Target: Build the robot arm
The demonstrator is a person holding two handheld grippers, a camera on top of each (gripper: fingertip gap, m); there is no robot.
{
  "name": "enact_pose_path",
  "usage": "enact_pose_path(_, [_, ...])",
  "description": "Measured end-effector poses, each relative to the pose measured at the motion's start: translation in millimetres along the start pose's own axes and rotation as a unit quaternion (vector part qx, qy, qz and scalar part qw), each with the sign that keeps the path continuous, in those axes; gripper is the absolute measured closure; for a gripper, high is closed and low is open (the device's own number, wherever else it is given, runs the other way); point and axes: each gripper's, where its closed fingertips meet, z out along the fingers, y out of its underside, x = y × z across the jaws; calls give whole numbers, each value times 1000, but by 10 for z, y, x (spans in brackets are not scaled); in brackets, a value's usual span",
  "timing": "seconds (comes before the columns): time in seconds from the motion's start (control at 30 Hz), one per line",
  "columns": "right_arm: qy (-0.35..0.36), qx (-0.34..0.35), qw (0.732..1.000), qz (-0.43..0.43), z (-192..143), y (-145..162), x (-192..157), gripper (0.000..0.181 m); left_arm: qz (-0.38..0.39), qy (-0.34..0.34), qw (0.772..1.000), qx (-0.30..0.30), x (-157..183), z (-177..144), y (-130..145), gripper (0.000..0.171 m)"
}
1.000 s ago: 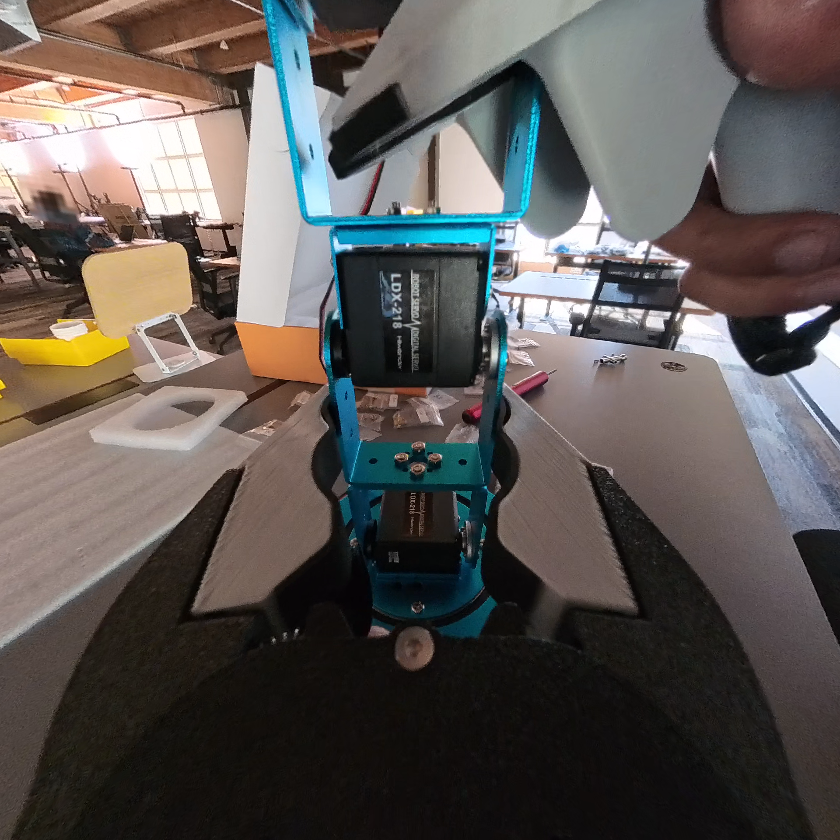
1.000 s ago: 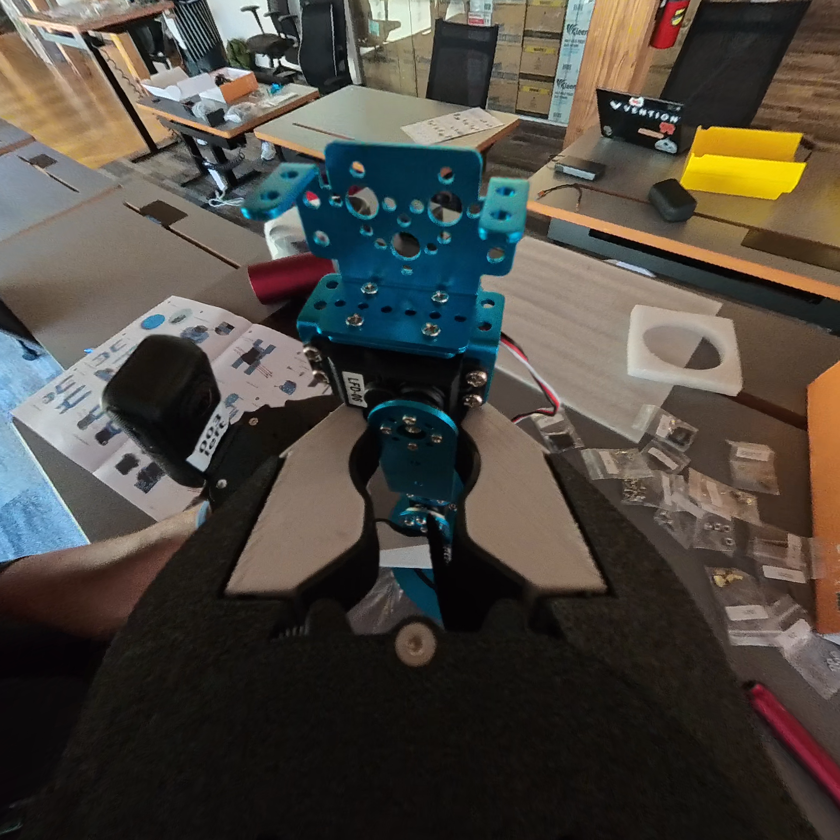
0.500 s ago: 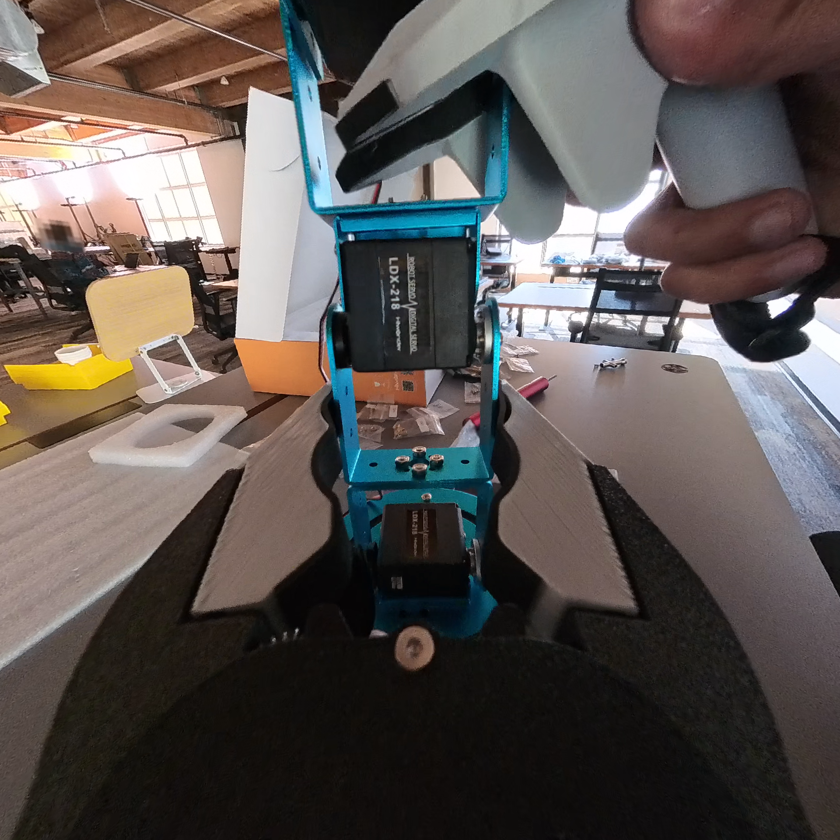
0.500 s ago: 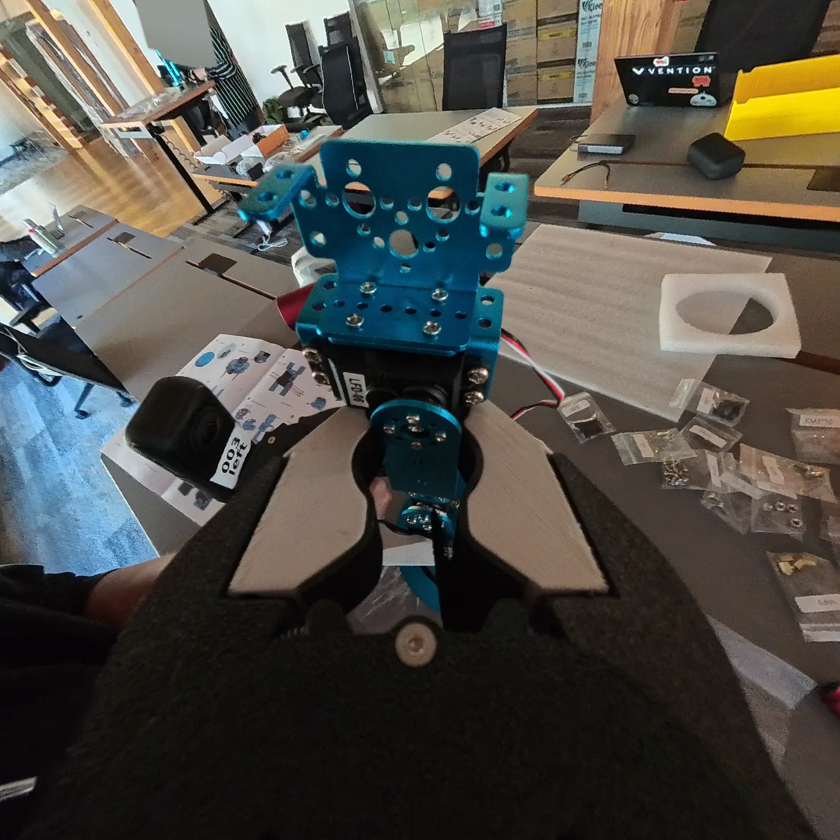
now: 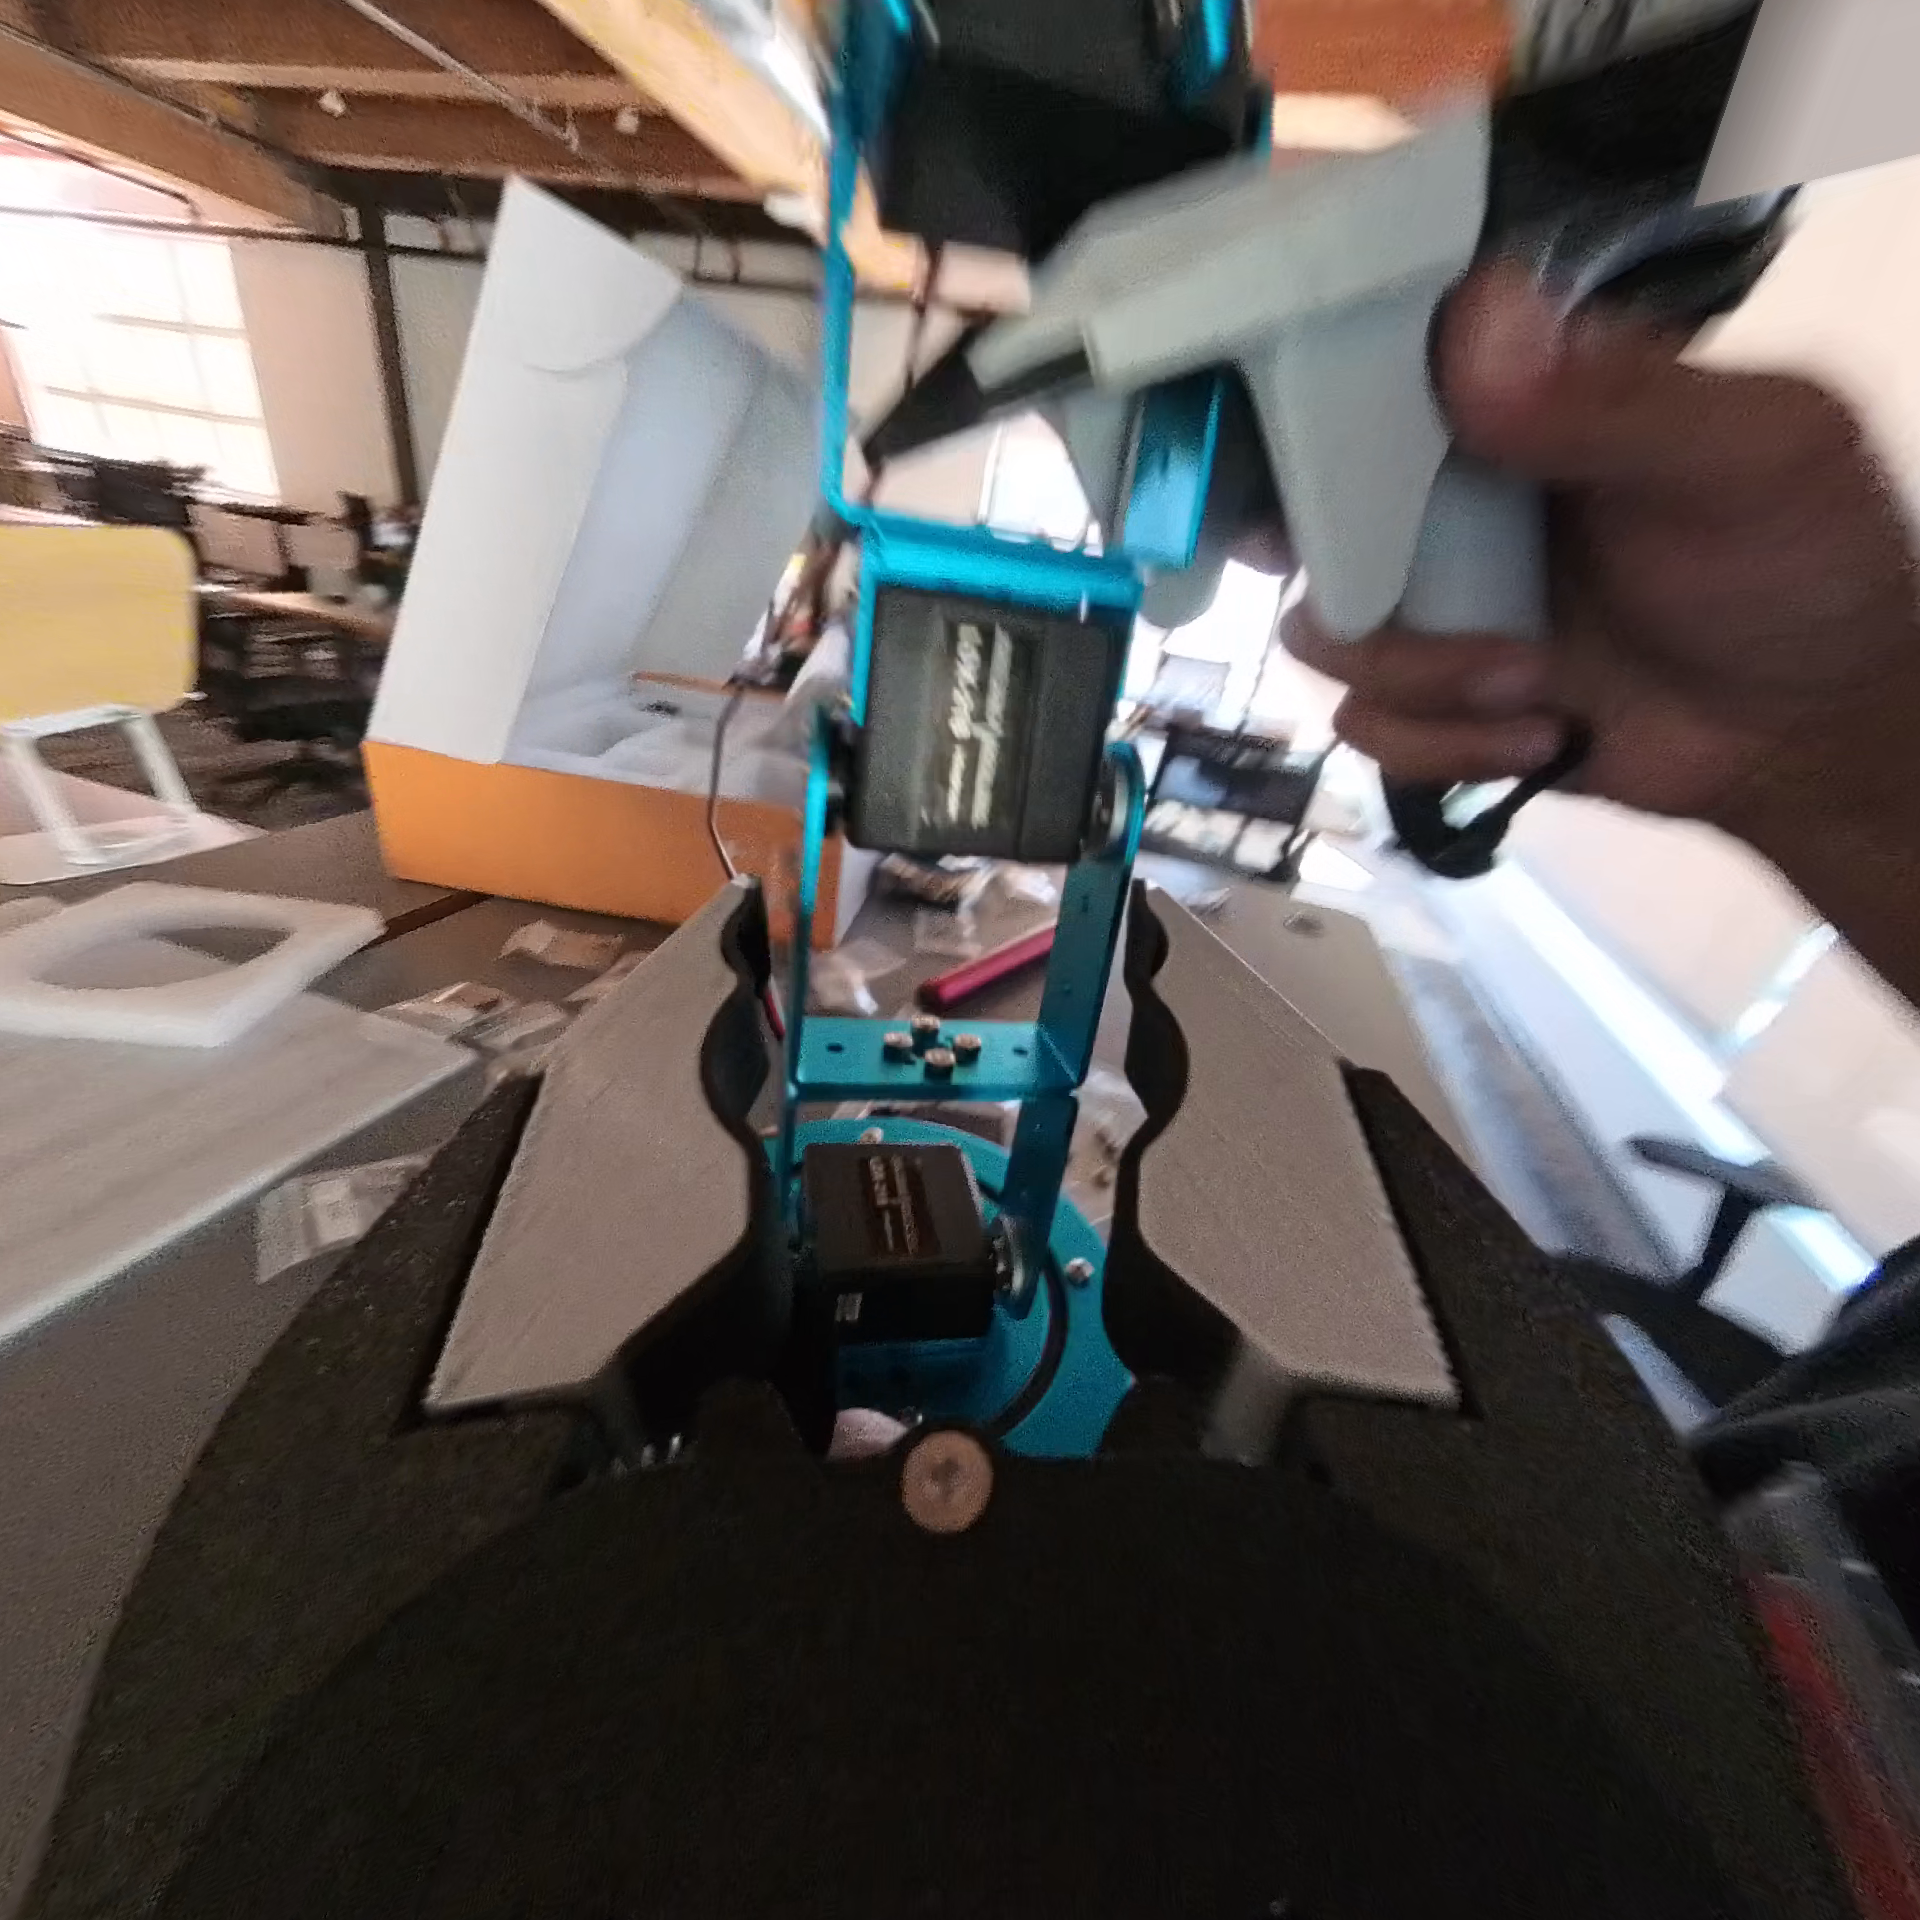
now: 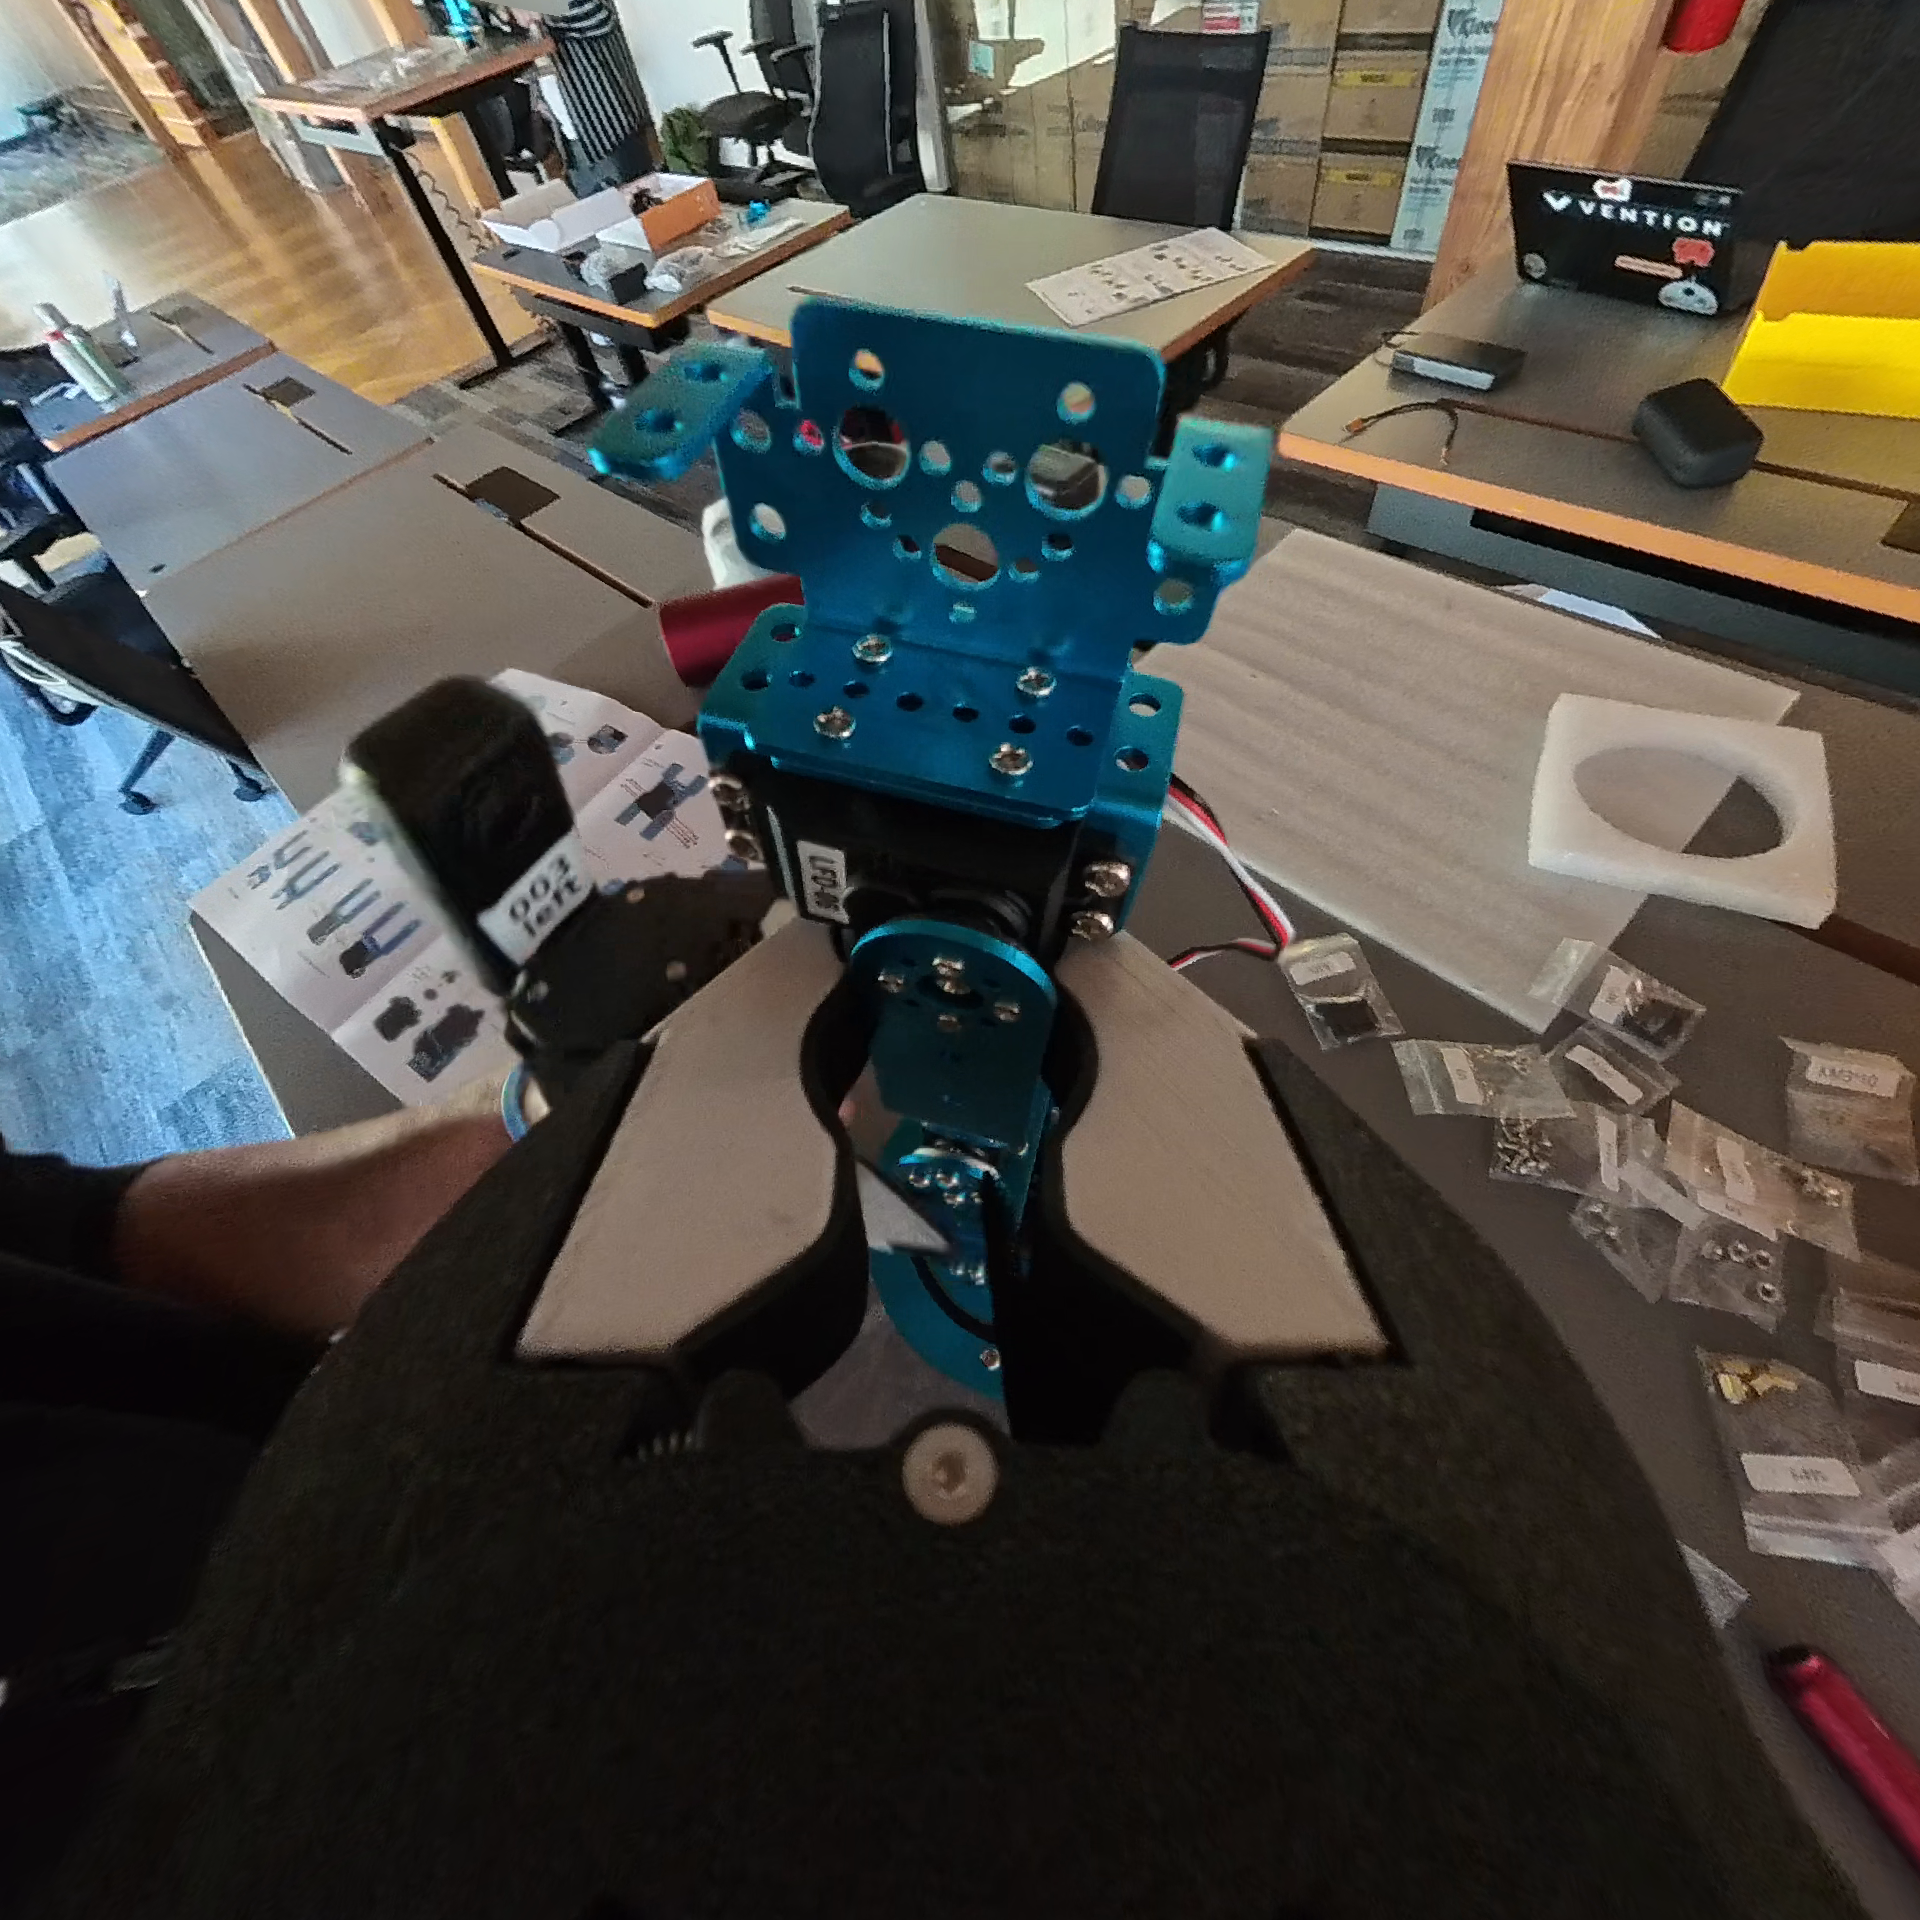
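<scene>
The grey-brown work table (image 6: 395,582) carries the assembly and loose parts; an open white carton with an orange base (image 5: 582,665) stands at its far side in the left wrist view. The blue anodised metal bracket-and-servo arm assembly (image 5: 966,727) rises upright from a round blue base, with black servo blocks at its joints. The left gripper (image 5: 940,997) straddles the lower part of that assembly; its jaws stand a little apart on either side of the blue uprights, and contact cannot be confirmed, the picture being blurred. The right gripper (image 6: 940,1049) is set about the upper blue link below the top servo; its jaws are narrow and appear to clamp that link. A perforated blue plate (image 6: 966,499) tops the assembly. A square white foam pad with a round hole (image 6: 1683,810) lies on a foam sheet to the right; a printed instruction leaflet (image 6: 343,935) lies to the left; small clear bags of screws (image 6: 1621,1143) are scattered near the right edge; a red cylindrical tool handle (image 6: 1849,1735) lies nearest the camera.
</scene>
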Motion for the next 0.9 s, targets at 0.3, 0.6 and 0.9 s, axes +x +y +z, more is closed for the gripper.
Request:
enact_pose_path(0.3, [52,-1,996,-77,-108,44,65,145,-65,266,959,-72,-80,-61,-429,96])
enact_pose_path(0.6, [28,45,997,53,-148,28,167,161,24,134,985,-106,-3,-74,-115,72])
enact_pose_path(0.9, [41,37,997,58,-137,36,154,161,118,-100,985,-78,-100,254,33,105])
